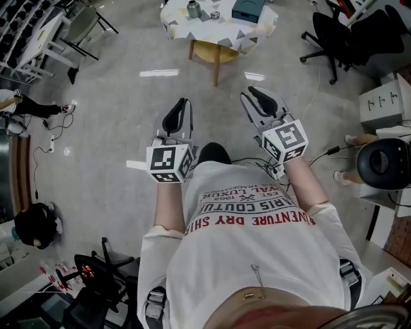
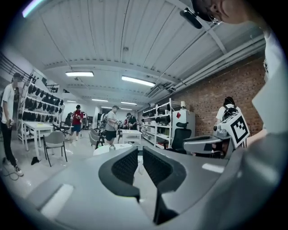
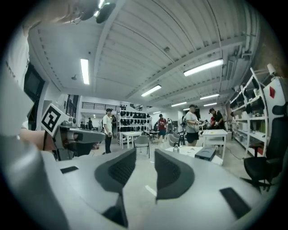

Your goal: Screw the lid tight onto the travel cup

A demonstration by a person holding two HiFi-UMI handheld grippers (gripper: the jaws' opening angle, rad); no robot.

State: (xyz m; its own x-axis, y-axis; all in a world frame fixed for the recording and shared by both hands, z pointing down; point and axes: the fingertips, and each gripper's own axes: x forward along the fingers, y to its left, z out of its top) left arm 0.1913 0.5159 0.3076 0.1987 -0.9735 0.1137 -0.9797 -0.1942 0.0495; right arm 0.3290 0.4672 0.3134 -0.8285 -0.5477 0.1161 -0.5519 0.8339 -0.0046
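- Currently the person stands on the grey floor (image 1: 128,109) and holds both grippers out in front of the white T-shirt (image 1: 257,250), at about the same height and near each other.
- The left gripper (image 1: 183,103) has its jaws brought together. In the left gripper view only a thin slit stays between the dark ribbed pads, and nothing is in it.
- The right gripper (image 1: 250,93) has its jaws a little apart. In the right gripper view a narrow gap is clear between the pads and only floor shows through it, so this gripper has hold of nothing.
- Each gripper carries its marker cube, the left one (image 1: 169,164) and the right one (image 1: 286,140), just above the wrists.
- The travel cup (image 1: 193,9) stands upright on the surface (image 1: 192,31), which has a white cloth with grey triangles. It is well apart from both grippers, at the top edge of the head view.
- A small round piece (image 1: 215,15) lies near the cup, to its right and not touching it. It is too small to tell whether it is the lid.
- A dark blue box (image 1: 247,9) lies farther right on the same surface.
- A black office chair (image 1: 334,32) stands right of the surface.
- Several people are in the room behind, by white tables and shelves.
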